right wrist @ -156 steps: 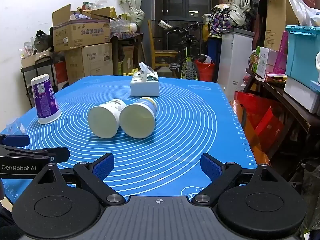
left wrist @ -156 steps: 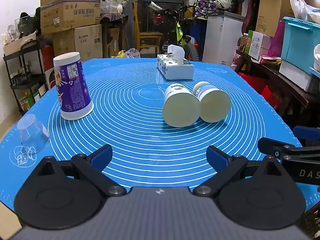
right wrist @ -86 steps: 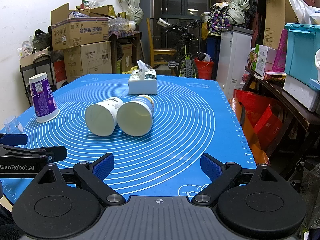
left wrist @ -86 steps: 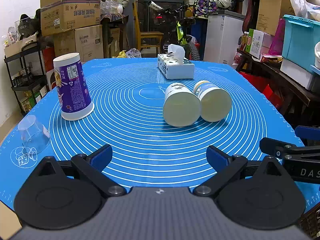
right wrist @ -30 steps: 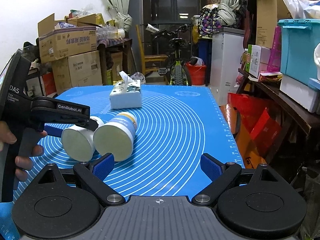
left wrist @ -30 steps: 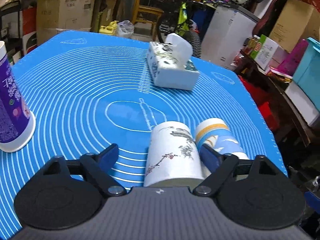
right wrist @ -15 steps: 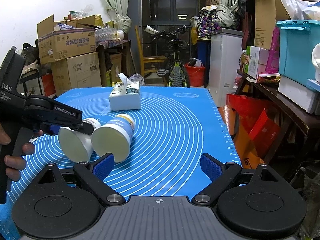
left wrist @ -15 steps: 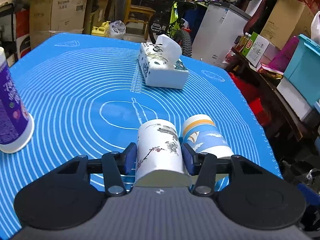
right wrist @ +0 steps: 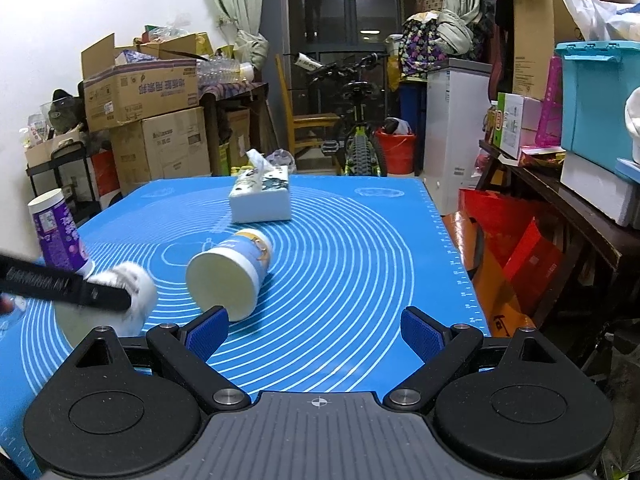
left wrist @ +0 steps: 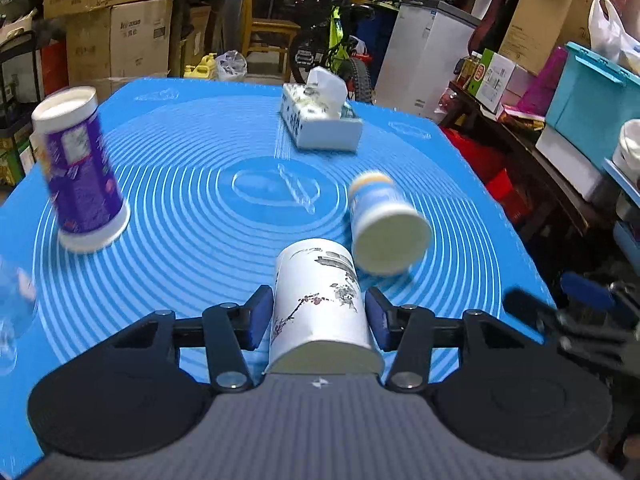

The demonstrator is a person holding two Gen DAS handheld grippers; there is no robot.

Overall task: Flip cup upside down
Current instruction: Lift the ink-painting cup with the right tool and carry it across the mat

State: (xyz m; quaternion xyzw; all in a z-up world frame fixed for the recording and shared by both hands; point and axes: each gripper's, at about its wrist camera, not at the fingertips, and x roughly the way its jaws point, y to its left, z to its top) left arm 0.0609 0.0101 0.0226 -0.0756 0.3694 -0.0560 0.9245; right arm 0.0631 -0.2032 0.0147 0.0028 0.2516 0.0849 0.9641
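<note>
My left gripper (left wrist: 316,318) is shut on a white cup with an ink-branch print (left wrist: 318,304), held on its side above the blue mat with its mouth toward the camera. The same cup shows blurred in the right wrist view (right wrist: 132,296), under the left gripper's black arm. A blue-and-white cup (left wrist: 380,224) lies on its side on the mat just beyond, mouth toward me; it also shows in the right wrist view (right wrist: 230,274). My right gripper (right wrist: 314,334) is open and empty, low over the mat's near right part.
A purple cup (left wrist: 80,176) stands upside down at the left. A tissue box (left wrist: 320,120) sits at the mat's far middle. A clear plastic cup (left wrist: 14,304) lies at the left edge. The blue mat (left wrist: 180,208) covers the table; boxes, a bicycle and bins surround it.
My left gripper closed on the white cup and lifted it away from the blue-and-white cup, pulling back. The blue-and-white cup has rolled slightly. The right gripper stayed open.
</note>
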